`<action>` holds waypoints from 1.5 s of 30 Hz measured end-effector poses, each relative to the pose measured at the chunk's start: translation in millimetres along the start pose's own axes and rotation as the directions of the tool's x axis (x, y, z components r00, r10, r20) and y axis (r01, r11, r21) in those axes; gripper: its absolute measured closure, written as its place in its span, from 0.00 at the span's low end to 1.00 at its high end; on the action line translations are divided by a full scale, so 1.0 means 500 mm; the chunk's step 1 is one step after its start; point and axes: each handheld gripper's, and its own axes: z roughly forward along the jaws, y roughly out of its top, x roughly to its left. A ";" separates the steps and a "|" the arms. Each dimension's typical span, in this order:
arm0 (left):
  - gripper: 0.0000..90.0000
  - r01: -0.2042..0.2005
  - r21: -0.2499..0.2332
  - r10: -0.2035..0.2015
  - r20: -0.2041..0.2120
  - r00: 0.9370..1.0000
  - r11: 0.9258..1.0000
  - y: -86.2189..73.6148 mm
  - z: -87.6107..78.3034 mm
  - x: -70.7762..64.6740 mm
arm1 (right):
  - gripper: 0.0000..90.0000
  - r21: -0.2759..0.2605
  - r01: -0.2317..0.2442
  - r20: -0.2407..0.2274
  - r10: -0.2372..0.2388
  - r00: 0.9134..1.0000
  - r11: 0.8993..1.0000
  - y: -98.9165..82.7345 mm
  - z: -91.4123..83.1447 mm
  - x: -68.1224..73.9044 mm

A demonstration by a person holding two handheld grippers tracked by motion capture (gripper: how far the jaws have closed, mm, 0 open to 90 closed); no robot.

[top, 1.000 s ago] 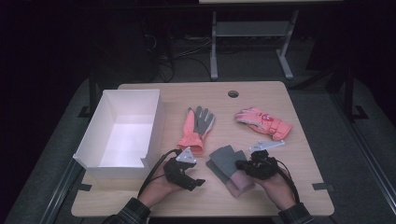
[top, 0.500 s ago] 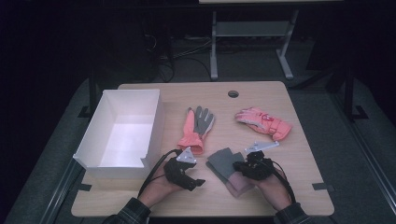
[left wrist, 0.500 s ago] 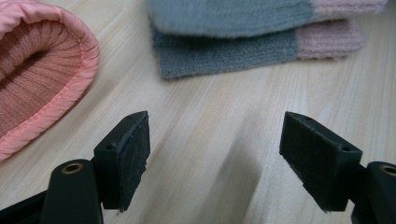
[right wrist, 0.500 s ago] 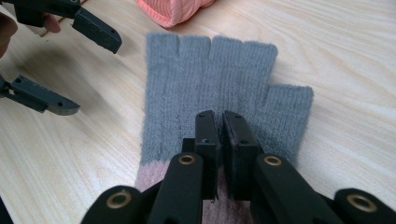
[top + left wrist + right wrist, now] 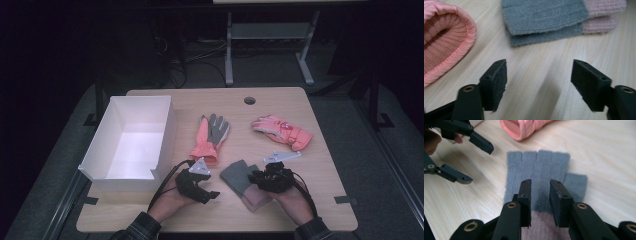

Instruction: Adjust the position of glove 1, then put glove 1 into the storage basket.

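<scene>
A pair of grey and pink knit gloves (image 5: pixel 244 183) is lying stacked near the front edge of the table (image 5: pixel 320 200), right of centre, grey finger ends pointing away to the far left and pink cuffs toward the person. The right gripper (image 5: pixel 260 181) is being held low over the cuff end of the stack. In the right gripper view its jaws are standing a narrow gap apart above the top glove (image 5: pixel 541 170); they have just been opening from a nearly closed position, and nothing is pinched between them now. This is being read as a release: the top glove seems to have been set down on its mate, so the pair looks matched.

The left gripper (image 5: pixel 214 194) is being held just left of the gloves, over bare wood. Its jaws are standing wide apart with nothing between them, though they have just been narrowing a little. Neither hand is being moved noticeably.

Farther off, a salmon glove with a grey palm (image 5: pixel 210 140) is lying at the table's middle, and a pink padded glove (image 5: pixel 282 131) is lying at the far right. An empty white box (image 5: pixel 131 144) is standing at the left, likely the place where the matched pair is to be put next.
</scene>
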 end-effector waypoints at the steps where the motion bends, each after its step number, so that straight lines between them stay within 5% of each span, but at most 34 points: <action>1: 0.41 0.012 -0.010 -0.012 -0.004 1.000 1.000 0.000 -0.002 -0.001 | 0.85 -0.005 0.000 0.003 0.000 1.000 1.000 0.000 -0.005 -0.004; 5: 0.72 0.025 -0.012 -0.024 0.010 1.000 1.000 0.006 -0.012 -0.005 | 1.00 -0.007 0.027 0.007 -0.027 1.000 1.000 -0.003 -0.023 -0.027; 9: 1.00 0.013 0.000 -0.013 0.030 0.999 1.000 0.015 -0.015 -0.013 | 1.00 -0.011 0.042 0.012 -0.042 0.999 0.999 -0.014 -0.040 -0.052; 16: 1.00 -0.010 0.032 0.009 0.034 0.999 0.999 0.025 0.010 -0.031 | 1.00 0.035 0.075 0.008 -0.075 0.997 0.997 -0.050 -0.049 -0.088; 24: 1.00 -0.038 0.057 0.035 0.044 0.998 0.998 0.056 0.058 -0.047 | 1.00 0.083 0.086 -0.020 -0.085 0.996 0.993 -0.069 -0.041 -0.099; 34: 1.00 -0.048 0.088 0.045 0.033 0.998 0.995 0.067 0.088 -0.041 | 1.00 0.128 0.117 -0.056 -0.111 0.992 0.985 -0.071 -0.023 -0.089; 45: 1.00 -0.002 0.083 0.001 0.006 1.000 0.997 0.071 0.080 -0.009 | 1.00 0.140 0.165 -0.113 -0.150 0.982 0.976 -0.070 -0.017 -0.060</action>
